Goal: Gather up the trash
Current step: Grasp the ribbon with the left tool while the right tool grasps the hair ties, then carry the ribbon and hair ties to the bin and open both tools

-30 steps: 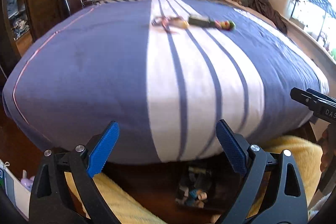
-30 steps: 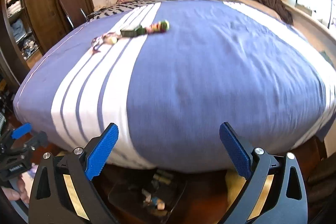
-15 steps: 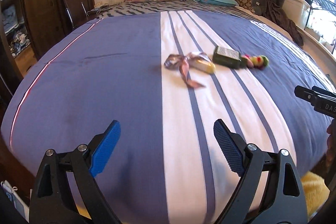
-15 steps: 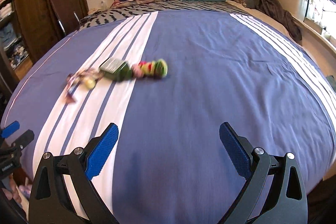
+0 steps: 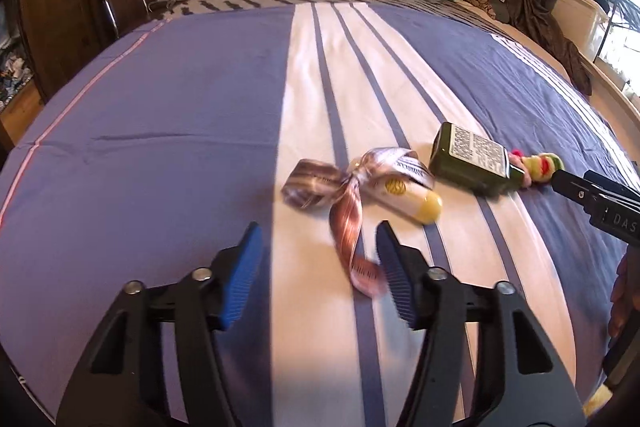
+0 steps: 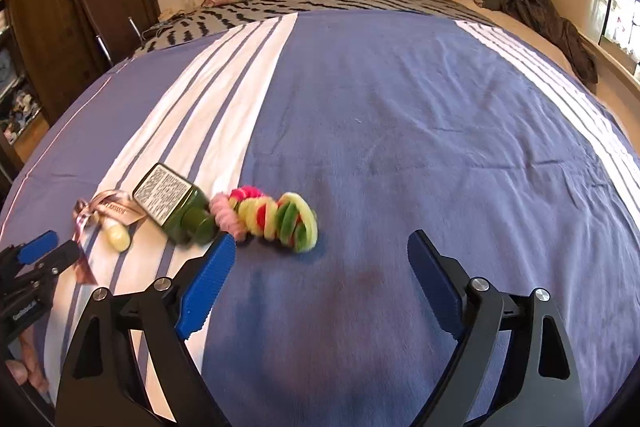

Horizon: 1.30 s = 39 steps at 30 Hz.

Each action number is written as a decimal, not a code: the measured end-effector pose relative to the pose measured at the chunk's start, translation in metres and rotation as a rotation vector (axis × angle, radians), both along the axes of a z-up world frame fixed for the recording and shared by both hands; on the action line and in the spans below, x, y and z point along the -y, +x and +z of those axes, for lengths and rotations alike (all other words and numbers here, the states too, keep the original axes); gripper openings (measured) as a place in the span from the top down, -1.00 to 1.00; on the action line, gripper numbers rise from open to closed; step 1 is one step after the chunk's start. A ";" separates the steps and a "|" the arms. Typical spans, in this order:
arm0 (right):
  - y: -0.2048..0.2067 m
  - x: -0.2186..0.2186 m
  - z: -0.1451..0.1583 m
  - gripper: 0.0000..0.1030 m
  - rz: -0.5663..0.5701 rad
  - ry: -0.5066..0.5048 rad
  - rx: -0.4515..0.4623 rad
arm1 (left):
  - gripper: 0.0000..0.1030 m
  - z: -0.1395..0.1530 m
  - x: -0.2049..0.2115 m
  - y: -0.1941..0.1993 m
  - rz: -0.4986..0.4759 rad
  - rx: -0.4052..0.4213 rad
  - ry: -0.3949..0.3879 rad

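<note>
Meanwhile, on the bed (image 5: 160,115), the ribbon (image 5: 344,195) is approached by the closing, still empty left claw (image 5: 318,279) while the scrunchies (image 6: 276,219) are neared by the narrowing, unladen right claw (image 6: 320,279); a pinch is judged next.

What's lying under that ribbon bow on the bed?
A small white tube with a yellow cap pokes out from under the ribbon. Its other end is covered by the bow.
</note>
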State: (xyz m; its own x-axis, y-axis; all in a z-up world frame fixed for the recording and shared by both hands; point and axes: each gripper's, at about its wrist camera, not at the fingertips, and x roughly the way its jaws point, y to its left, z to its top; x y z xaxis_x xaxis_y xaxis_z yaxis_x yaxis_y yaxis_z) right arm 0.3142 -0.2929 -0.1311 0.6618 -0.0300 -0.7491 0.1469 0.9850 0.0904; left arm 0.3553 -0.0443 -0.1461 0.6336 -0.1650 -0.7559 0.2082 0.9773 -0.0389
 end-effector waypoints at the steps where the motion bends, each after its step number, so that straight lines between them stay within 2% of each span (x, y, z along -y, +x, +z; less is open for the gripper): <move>1: 0.005 0.000 -0.001 -0.68 0.008 0.011 0.000 | 0.01 -0.002 0.002 0.005 -0.003 -0.004 -0.001; 4: 0.014 0.000 -0.003 -0.40 0.018 0.019 0.001 | 0.19 -0.011 0.006 0.015 -0.011 -0.028 -0.011; 5: 0.018 0.001 -0.005 -0.25 0.015 0.023 -0.006 | 0.22 -0.011 0.006 0.018 -0.010 -0.026 -0.017; 7: 0.024 0.000 -0.007 -0.11 0.027 0.041 -0.013 | 0.45 -0.010 0.007 0.019 -0.017 -0.027 -0.023; 9: 0.025 -0.004 -0.007 0.02 0.043 0.033 -0.018 | 0.56 -0.010 0.009 0.022 -0.023 -0.032 -0.020; 10: 0.025 -0.009 -0.007 0.19 0.059 0.023 -0.021 | 0.66 -0.011 0.010 0.022 -0.025 -0.034 -0.018; 13: 0.023 -0.021 -0.010 0.32 0.092 0.008 -0.038 | 1.00 -0.011 0.012 0.020 -0.033 -0.035 -0.019; 16: 0.012 -0.027 -0.006 0.46 0.094 -0.020 -0.015 | 1.00 -0.009 0.011 0.011 -0.038 -0.029 -0.022; 22: -0.020 -0.028 0.017 0.48 0.073 -0.082 0.035 | 1.00 0.006 0.006 -0.021 -0.049 0.001 -0.012; 30: -0.076 -0.031 0.070 0.48 0.067 -0.090 0.128 | 1.00 0.065 0.004 -0.086 -0.079 0.104 -0.048; 36: -0.144 -0.044 0.107 0.48 0.060 -0.088 0.228 | 1.00 0.100 0.003 -0.146 -0.108 0.176 -0.069; 39: -0.176 -0.051 0.111 0.48 0.061 -0.078 0.257 | 1.00 0.108 -0.001 -0.178 -0.111 0.200 -0.081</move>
State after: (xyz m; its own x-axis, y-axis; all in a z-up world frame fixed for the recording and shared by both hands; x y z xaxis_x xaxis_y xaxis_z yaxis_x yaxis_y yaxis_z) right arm 0.1383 -0.2420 -0.0199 0.8324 -0.0352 -0.5530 0.0688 0.9968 0.0402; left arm 0.1768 -0.0433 -0.0381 0.7439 -0.2970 -0.5986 0.3259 0.9433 -0.0631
